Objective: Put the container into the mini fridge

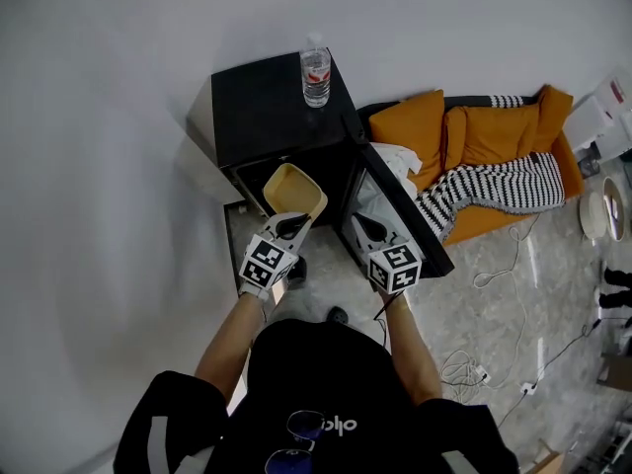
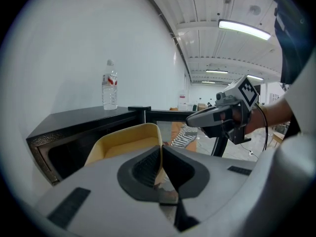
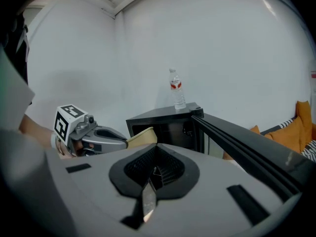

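The shallow, smooth tan container sits tilted at the open mouth of the mini fridge, a glossy black box. The left gripper has its ribbed jaws pinched on the container's near rim. The right gripper, jaws together on nothing, hangs beside the fridge's swung-open door. A clear plastic water bottle stands upright on the fridge's flat top.

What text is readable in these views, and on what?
"olo": white print on the person's black top, seen upside down and possibly partial, so the reading is unsure.
Red label on the water bottle: too small to read.
Marker cubes: square patterns only, no words.
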A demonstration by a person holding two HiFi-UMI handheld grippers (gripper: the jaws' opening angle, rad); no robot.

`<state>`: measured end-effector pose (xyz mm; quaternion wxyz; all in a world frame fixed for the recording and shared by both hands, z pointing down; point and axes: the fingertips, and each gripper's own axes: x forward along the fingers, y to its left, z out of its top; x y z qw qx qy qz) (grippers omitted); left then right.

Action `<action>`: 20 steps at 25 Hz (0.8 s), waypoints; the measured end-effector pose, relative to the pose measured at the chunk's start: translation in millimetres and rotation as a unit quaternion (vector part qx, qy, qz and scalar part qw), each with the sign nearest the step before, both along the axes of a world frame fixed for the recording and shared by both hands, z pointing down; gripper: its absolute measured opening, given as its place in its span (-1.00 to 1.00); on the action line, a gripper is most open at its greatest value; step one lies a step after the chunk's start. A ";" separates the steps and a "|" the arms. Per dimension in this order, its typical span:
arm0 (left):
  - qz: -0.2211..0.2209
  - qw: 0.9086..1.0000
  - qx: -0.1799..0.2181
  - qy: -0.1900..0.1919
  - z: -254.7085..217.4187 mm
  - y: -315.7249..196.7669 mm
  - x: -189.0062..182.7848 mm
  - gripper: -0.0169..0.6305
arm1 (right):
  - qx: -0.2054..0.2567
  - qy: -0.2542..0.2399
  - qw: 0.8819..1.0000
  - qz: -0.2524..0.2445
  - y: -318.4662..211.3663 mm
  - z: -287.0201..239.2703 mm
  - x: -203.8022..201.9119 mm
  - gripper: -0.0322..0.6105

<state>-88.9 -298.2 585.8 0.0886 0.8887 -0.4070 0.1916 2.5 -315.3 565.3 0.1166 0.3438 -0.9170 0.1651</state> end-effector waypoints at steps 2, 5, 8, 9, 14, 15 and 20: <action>0.003 1.000 -0.009 -0.001 9.0 -11.6 -8.7 -0.89 | -0.006 0.005 1.000 0.001 -10.7 6.8 -9.2 -0.88; 0.009 1.000 -0.016 0.001 21.2 -25.9 -18.8 -0.89 | -0.013 0.010 1.000 0.003 -22.6 15.8 -21.2 -0.88; 0.018 0.999 -0.027 0.000 32.4 -39.1 -27.6 -0.89 | -0.017 0.015 1.000 0.008 -36.1 20.5 -32.6 -0.88; 0.022 0.999 -0.031 0.000 35.3 -43.2 -30.1 -0.89 | -0.018 0.016 1.000 0.009 -40.3 21.5 -36.3 -0.88; 0.041 0.998 -0.042 0.002 49.0 -62.3 -40.6 -0.89 | -0.027 0.024 0.999 0.021 -57.3 32.4 -53.7 -0.88; 0.045 0.998 -0.042 0.004 51.4 -66.2 -41.8 -0.89 | -0.029 0.026 0.999 0.023 -59.3 36.1 -56.9 -0.88; 0.070 0.996 -0.048 0.001 63.0 -82.6 -45.5 -0.89 | -0.038 0.031 0.998 0.039 -62.4 46.8 -66.6 -0.88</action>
